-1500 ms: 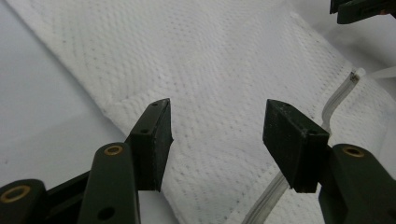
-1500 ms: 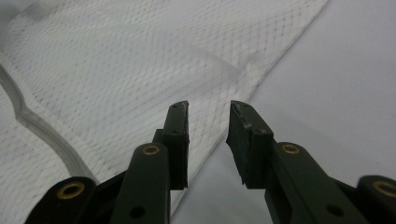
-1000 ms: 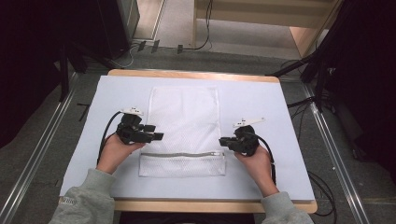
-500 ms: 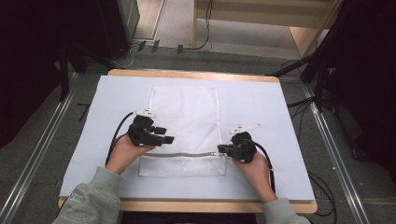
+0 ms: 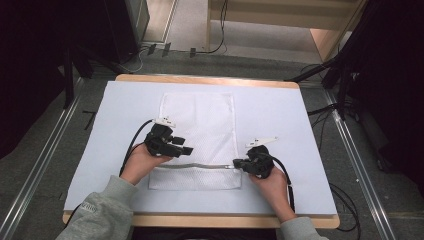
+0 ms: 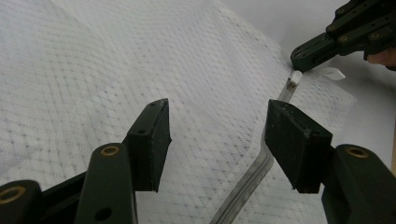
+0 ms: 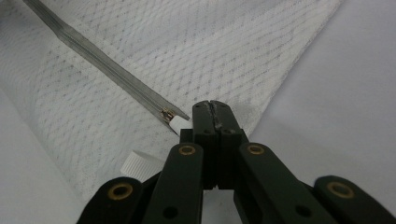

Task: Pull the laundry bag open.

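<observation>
The high view looks forward and down from above the person's side, taking in the whole surface (image 5: pixel 280 110), with floor and cables beyond its far edge. The left gripper view sits very near the mesh bag (image 6: pixel 116 60), looking low along the left gripper (image 6: pixel 217 140) toward the right, where the right gripper (image 6: pixel 303 58) shows at the zipper's (image 6: pixel 254 175) end. The right gripper view is nearer still, looking down over the right gripper (image 7: pixel 212 109) at the bag's (image 7: pixel 210 46) right corner. All three views share the zipper (image 7: pixel 102 65) and the mesh around it; in the high view that strip (image 5: pixel 210 166) lies near the surface's near edge.
</observation>
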A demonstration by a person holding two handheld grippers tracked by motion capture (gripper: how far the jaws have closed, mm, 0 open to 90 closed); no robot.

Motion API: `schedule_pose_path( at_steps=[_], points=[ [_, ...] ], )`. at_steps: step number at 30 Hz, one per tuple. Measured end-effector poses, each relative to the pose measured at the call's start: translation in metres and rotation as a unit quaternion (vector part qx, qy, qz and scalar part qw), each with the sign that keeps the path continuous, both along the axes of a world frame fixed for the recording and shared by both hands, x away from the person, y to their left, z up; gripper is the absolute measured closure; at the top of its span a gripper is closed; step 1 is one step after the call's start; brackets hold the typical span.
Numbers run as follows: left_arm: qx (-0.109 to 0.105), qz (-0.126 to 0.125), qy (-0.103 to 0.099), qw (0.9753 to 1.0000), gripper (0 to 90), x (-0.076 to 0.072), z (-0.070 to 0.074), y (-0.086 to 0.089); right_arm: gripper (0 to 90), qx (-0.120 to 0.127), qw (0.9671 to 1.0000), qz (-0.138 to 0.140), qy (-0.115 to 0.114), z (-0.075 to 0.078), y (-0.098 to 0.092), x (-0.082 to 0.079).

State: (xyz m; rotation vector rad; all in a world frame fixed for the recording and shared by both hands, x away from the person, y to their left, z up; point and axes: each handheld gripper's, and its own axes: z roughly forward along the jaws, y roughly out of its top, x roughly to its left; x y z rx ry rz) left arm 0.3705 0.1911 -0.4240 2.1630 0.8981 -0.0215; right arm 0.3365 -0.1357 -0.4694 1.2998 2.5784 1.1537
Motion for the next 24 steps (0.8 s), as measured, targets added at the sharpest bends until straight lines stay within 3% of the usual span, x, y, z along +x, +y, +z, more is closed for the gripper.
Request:
schedule_pose_path(
  at_steps=[12,18,20,24],
  points=[
    [0.005,-0.005,0.001,1.0,41.8,0.0003,-0.0021,-0.0065,90.0,0.009,0.9999,0.011,0.006,0.002,0.0008,-0.0053],
    [0.007,-0.005,0.002,1.0,42.0,0.0007,-0.0038,-0.0067,90.0,0.005,0.9998,0.015,0.013,0.0002,0.0031,-0.0068],
    [0.005,-0.005,0.002,1.0,42.1,0.0006,-0.0044,-0.0075,90.0,0.0,0.9998,0.018,0.006,-0.0013,0.0036,-0.0071],
    [0.009,-0.007,0.002,0.9999,42.2,0.0012,-0.0054,-0.0078,90.0,0.007,0.9999,0.011,0.009,-0.0024,0.0041,-0.0047]
  ],
)
